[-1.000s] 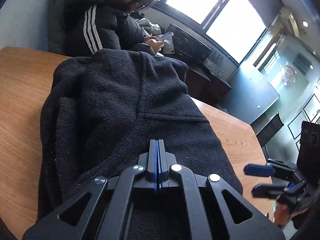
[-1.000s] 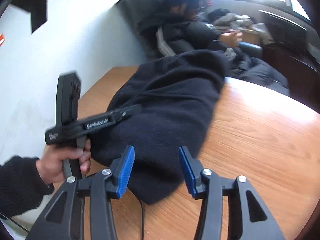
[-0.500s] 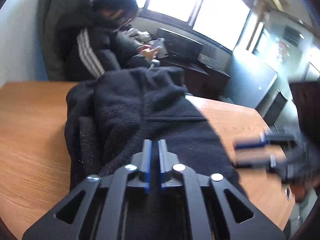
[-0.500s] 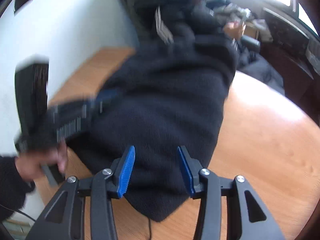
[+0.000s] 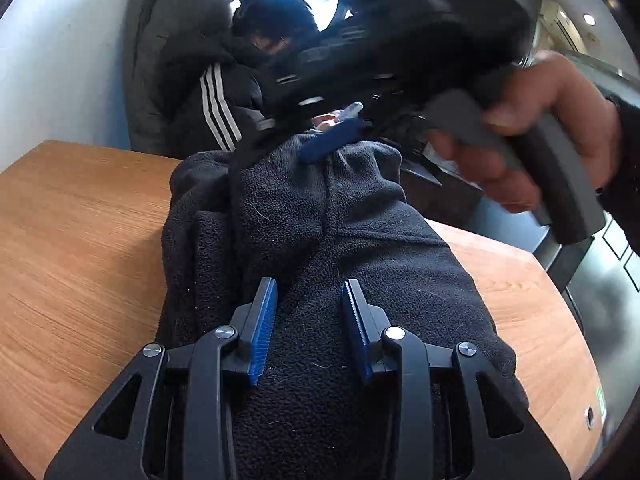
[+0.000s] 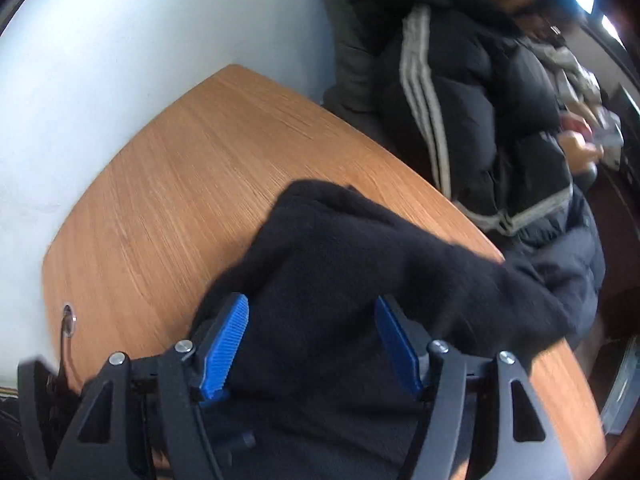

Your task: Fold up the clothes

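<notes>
Fleece [image 5: 340,248], dark and bunched, is lying across the wooden table [image 5: 80,248]; a seated person [image 6: 472,128] is crowding its far edge. Left gripper [image 5: 308,320] is opening over the fabric. Right gripper [image 6: 312,344] is widening above the far end.

left cam: riding my left gripper [image 5: 308,328], close, angled down along the fleece [image 5: 340,240]
right cam: steeper, right above it
shared: fleece, table [image 6: 192,152], seated person [image 6: 480,128]
</notes>
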A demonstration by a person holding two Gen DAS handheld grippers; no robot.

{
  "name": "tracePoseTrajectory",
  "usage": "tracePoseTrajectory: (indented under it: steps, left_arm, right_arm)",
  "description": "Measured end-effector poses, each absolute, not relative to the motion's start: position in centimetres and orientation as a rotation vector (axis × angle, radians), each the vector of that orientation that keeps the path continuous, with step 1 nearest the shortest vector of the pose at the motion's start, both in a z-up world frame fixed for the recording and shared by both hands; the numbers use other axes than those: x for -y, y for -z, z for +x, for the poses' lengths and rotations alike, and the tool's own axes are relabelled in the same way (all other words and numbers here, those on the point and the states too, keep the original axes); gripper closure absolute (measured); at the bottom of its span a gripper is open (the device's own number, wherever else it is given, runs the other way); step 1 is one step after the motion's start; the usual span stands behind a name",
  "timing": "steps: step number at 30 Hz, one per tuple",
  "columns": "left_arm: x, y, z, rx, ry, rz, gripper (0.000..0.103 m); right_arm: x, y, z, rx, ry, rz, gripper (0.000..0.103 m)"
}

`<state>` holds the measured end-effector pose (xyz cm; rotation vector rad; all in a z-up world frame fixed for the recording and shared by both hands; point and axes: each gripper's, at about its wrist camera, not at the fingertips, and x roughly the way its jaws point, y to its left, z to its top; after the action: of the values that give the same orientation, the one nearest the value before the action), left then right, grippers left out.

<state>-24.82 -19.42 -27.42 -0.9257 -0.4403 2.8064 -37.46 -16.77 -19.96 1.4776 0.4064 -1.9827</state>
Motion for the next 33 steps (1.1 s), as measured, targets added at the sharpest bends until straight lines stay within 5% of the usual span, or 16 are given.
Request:
tracePoseTrajectory:
  steps: [4,6,8,13,19,27,30,33]
  left_arm:
    - [19.2,27.0,-25.1,0.499,-2.809,-0.91,0.067]
    - [19.6,26.7,-25.0,0.542,-2.798,-0.894,0.063]
    - [20.0,26.6,-24.6,0.562,-2.785,-0.873,0.053]
    - [20.1,26.0,-23.6,0.548,-2.756,-0.814,0.045]
    - [20.0,23.7,-22.4,0.498,-2.761,-0.645,0.03]
    - [20.1,21.0,-19.6,0.42,-2.708,-0.484,0.03]
    - [19.8,21.1,-20.7,0.463,-2.693,-0.481,0.022]
    - [19.7,21.7,-22.8,0.559,-2.67,-0.485,0.009]
  right_arm:
    - [18.7,24.4,-37.9,-0.543,2.018,1.627,0.03]
    - [18.0,24.7,-37.7,-0.539,2.077,1.606,0.043]
    - [17.0,24.2,-37.7,-0.471,2.114,1.615,0.075]
    - [15.7,21.7,-37.9,-0.317,2.151,1.594,0.087]
    - [16.5,16.6,-37.8,-0.131,2.16,1.473,0.087]
    - [21.8,26.5,-39.9,-0.251,2.054,1.618,0.085]
    - [22.6,26.5,-39.4,-0.369,2.053,1.586,0.075]
    - [22.3,25.1,-38.8,-0.449,2.021,1.546,0.053]
